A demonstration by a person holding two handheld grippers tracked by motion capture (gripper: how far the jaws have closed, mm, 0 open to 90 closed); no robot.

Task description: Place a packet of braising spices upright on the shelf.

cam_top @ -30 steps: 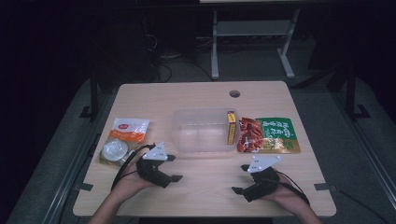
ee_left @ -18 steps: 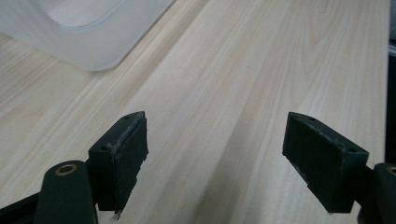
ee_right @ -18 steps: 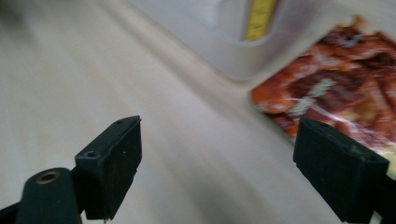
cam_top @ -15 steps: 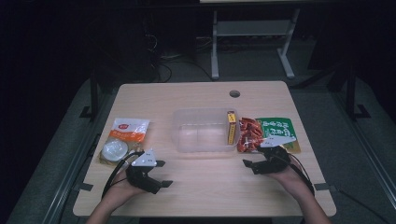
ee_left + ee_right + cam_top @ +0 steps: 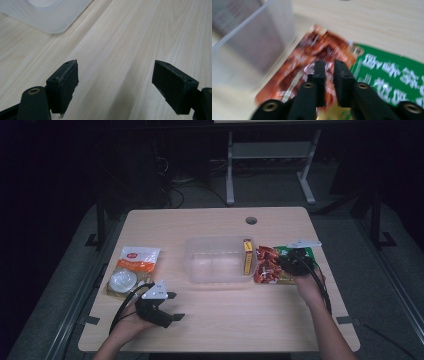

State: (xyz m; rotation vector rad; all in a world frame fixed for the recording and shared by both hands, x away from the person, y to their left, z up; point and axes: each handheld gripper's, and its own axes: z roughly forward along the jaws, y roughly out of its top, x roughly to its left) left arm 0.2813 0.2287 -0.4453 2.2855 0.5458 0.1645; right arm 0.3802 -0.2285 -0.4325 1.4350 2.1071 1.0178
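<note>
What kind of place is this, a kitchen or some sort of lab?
Most likely a lab or recording studio, not a kitchen: a bare wooden table with a cable hole stands in a dark room, loose cables lie on the floor, and a metal stand sits behind.

a red snack packet (image 5: 266, 265) lies flat beside a green packet (image 5: 392, 75), right of the clear tub (image 5: 215, 260).

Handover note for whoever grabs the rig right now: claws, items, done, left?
Left claw: open, over bare table near the bin, holding nothing.
Right claw: jaws just closing, nearly shut, on or just above the red snack pack; grip unclear, the view is blurred.
Yellow box is already in the bin. Orange pack lies at the left, green pack at the right.
Left, probably: lift the red pack into the bin, then the others.
</note>
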